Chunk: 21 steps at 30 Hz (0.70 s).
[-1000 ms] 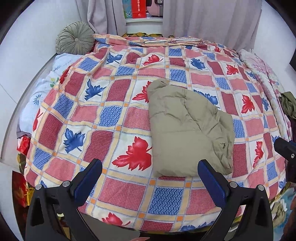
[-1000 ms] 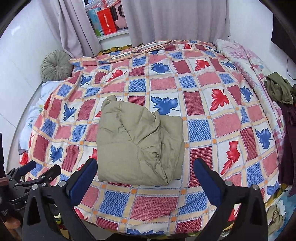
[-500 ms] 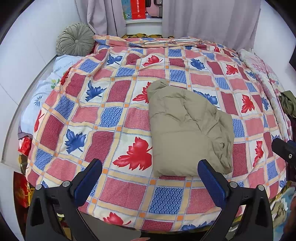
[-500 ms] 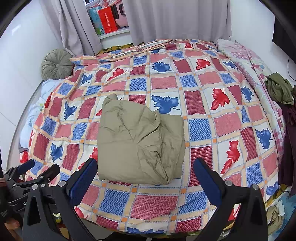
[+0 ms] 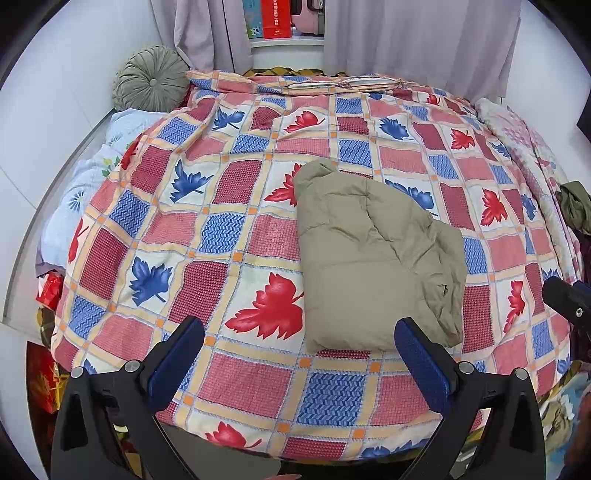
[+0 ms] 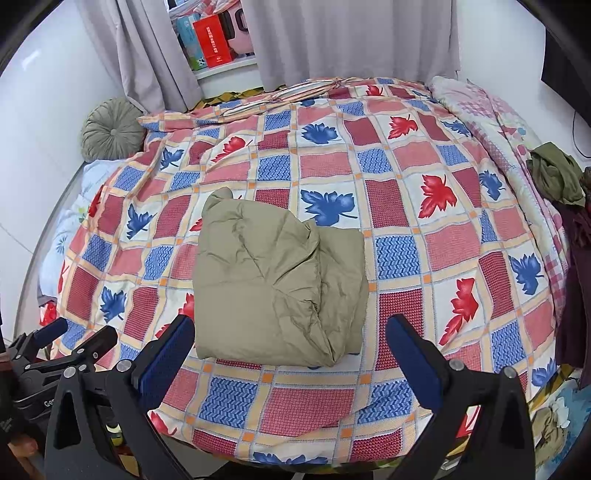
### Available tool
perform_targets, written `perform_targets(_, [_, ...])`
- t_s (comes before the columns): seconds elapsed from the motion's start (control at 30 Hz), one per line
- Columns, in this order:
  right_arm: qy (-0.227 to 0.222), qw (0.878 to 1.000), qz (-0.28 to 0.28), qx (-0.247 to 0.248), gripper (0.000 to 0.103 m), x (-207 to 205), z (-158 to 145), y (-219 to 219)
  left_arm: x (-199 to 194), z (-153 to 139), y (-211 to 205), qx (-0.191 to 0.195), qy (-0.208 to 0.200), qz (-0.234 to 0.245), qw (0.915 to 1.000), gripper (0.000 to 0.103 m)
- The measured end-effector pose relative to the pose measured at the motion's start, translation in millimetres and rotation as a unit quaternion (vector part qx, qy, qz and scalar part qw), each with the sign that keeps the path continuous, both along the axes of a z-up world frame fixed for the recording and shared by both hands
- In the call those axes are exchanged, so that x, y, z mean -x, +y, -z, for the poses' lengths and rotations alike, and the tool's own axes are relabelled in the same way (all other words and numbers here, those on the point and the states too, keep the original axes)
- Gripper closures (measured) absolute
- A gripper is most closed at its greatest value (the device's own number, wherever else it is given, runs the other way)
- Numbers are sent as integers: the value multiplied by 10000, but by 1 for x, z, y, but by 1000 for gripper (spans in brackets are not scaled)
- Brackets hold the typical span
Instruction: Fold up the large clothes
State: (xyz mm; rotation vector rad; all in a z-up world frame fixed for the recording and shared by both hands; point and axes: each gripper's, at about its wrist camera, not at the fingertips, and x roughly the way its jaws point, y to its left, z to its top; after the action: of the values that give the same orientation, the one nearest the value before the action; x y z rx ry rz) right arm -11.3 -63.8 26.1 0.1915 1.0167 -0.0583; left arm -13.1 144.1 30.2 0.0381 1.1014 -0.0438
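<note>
An olive-green padded garment (image 5: 376, 258) (image 6: 277, 284) lies folded into a compact bundle on the leaf-patterned bed cover (image 5: 236, 236) (image 6: 406, 206). My left gripper (image 5: 299, 354) hovers open at the bed's near edge, its blue pads apart, with the bundle just beyond its right finger. My right gripper (image 6: 290, 350) is open too, held back from the bundle's near edge, nothing between its fingers. In the right wrist view the left gripper (image 6: 77, 343) shows at lower left.
A round grey-green cushion (image 5: 151, 77) (image 6: 110, 127) rests at the far left by the wall. Curtains (image 5: 417, 33) and a shelf with a red box (image 6: 212, 42) stand behind the bed. Other clothes (image 6: 554, 177) are heaped at the right edge.
Both grippers have drifted back very slightly from the bed; the folded bundle has stayed where it was.
</note>
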Motion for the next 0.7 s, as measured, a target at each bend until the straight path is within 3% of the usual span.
perform_targets(0.7, [17,10000,-5,-5,0,0,-1,0,2,0,-1,-3,-10,-31,10000,0])
